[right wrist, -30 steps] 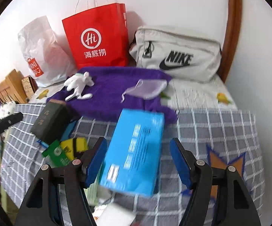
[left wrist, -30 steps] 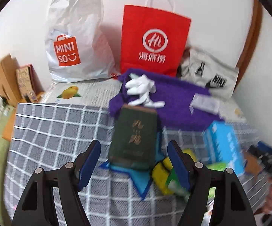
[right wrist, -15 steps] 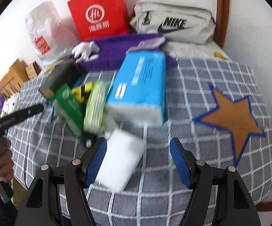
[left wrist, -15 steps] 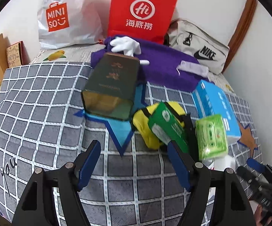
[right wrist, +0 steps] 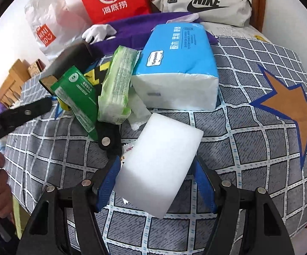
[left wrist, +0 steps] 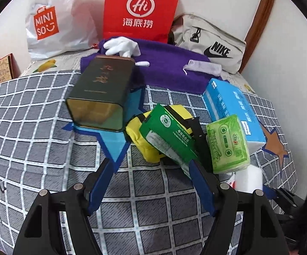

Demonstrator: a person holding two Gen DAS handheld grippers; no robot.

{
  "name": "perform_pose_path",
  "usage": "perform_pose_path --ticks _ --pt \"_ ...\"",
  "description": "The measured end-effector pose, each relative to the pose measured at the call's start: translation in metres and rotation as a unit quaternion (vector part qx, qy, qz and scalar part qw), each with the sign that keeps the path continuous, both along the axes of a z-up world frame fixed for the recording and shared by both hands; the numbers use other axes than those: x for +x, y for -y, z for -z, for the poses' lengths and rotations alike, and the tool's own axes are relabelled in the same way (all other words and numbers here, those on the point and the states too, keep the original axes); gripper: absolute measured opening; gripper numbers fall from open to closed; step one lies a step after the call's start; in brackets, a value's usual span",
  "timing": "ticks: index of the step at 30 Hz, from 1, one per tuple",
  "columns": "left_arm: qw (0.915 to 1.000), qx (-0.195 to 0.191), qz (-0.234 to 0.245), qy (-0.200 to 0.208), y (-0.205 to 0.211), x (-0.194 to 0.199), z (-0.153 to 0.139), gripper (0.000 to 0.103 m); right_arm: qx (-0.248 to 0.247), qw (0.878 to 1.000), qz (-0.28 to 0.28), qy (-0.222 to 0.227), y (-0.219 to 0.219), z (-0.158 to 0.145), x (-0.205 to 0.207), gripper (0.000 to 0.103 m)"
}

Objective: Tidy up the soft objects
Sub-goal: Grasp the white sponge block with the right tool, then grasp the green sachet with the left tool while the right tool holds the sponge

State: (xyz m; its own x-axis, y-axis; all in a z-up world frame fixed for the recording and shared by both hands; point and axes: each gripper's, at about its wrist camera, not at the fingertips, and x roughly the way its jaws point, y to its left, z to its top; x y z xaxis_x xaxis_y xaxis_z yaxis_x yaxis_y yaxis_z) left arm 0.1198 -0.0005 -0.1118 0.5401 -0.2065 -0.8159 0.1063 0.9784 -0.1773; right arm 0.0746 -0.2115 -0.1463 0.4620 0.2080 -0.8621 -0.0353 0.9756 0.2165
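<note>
The right gripper [right wrist: 155,182] is brought down astride the white rectangular foam block [right wrist: 159,165] lying on the grey checked bed cover [right wrist: 249,148], its jaws just closing but apparently not yet pressing, set across the short width for a likely pickup. The block's long axis is seen running diagonally, up and right toward the blue plastic tissue pack [right wrist: 179,63]. The left gripper [left wrist: 149,182] is held apart and empty over bare cover before the green sachet [left wrist: 168,136].

Red paper bag [left wrist: 140,10], dark tin [left wrist: 101,93]
</note>
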Motion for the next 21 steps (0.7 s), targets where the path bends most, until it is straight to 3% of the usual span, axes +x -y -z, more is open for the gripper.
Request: perform_pose_path --ticks 5,8,10,11,12,13,17,18,21 --pt "0.9994 -0.029 0.002 -0.020 0.012 0.004 0.009 0.072 -0.026 0.999 0.002 0.042 0.012 -0.014 -0.010 0.065" --pt "0.9995 -0.009 -0.009 -0.030 0.021 0.012 0.016 0.070 -0.036 0.998 0.005 0.053 0.020 -0.019 -0.010 0.065" --pt "0.9989 -0.016 -0.014 -0.043 0.022 0.016 0.022 0.067 -0.035 0.998 0.005 0.054 0.024 -0.022 -0.009 0.065" --pt "0.9983 -0.028 -0.017 -0.048 0.022 0.018 0.025 0.062 -0.036 0.998 0.004 0.056 0.026 -0.023 -0.009 0.065" --pt "0.9978 -0.039 -0.016 -0.050 0.022 0.020 0.027 0.048 -0.036 0.998 0.002 0.057 0.027 -0.023 -0.009 0.065" --pt "0.9978 -0.038 -0.014 -0.053 0.024 0.021 0.029 0.042 -0.036 0.998 0.001 0.057 0.028 -0.023 -0.009 0.065" --pt "0.9987 -0.029 0.006 -0.042 0.030 0.020 0.029 0.025 -0.036 0.998 0.002 0.056 0.030 -0.020 -0.008 0.065" --pt "0.9985 -0.034 0.012 -0.040 0.029 0.019 0.027 0.012 -0.036 0.998 0.003 0.055 0.030 -0.020 -0.008 0.065" --pt "0.9984 -0.035 0.022 -0.037 0.026 0.018 0.025 0.007 -0.034 0.998 0.006 0.054 0.030 -0.019 -0.008 0.065"
